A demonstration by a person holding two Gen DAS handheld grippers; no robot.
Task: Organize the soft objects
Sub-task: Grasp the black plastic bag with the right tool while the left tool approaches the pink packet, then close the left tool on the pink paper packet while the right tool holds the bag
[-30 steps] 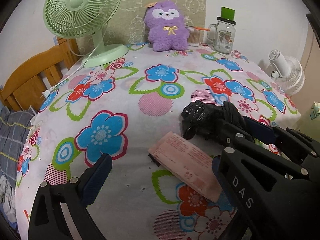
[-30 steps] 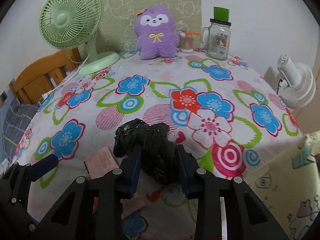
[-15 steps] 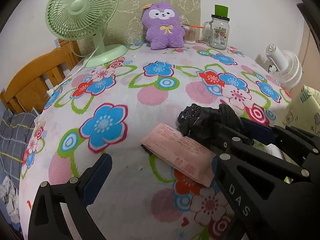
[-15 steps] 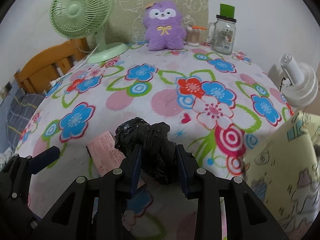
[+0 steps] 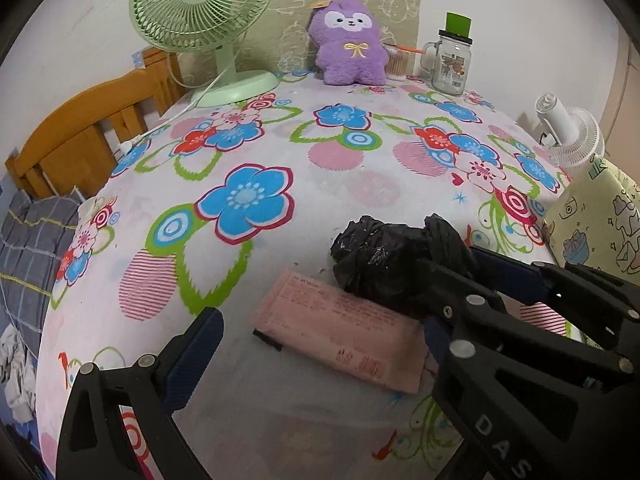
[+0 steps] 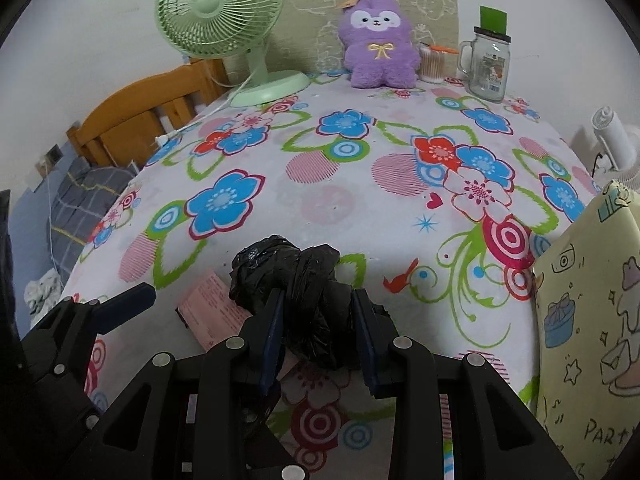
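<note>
My right gripper (image 6: 318,300) is shut on a crumpled black plastic bag (image 6: 296,280), held just above the flowered tablecloth; the bag also shows in the left wrist view (image 5: 384,256). A flat pink packet (image 5: 340,332) lies on the cloth, between the fingers of my left gripper (image 5: 320,320), which is open around it with both fingers apart from it. The packet's corner shows in the right wrist view (image 6: 212,308). A purple plush toy (image 6: 378,44) sits upright at the far edge.
A green desk fan (image 6: 220,12) stands at the far left, a glass mug jar (image 6: 488,64) and a cotton swab jar (image 6: 432,64) at the far right. A yellow cartoon-print bag (image 6: 592,320) stands at the right. A wooden bed frame (image 5: 80,136) is left.
Both grippers have drawn back toward the near table edge. The black bag stays pinched in the right gripper. The pink packet lies in the same spot, the left gripper still open around it.
</note>
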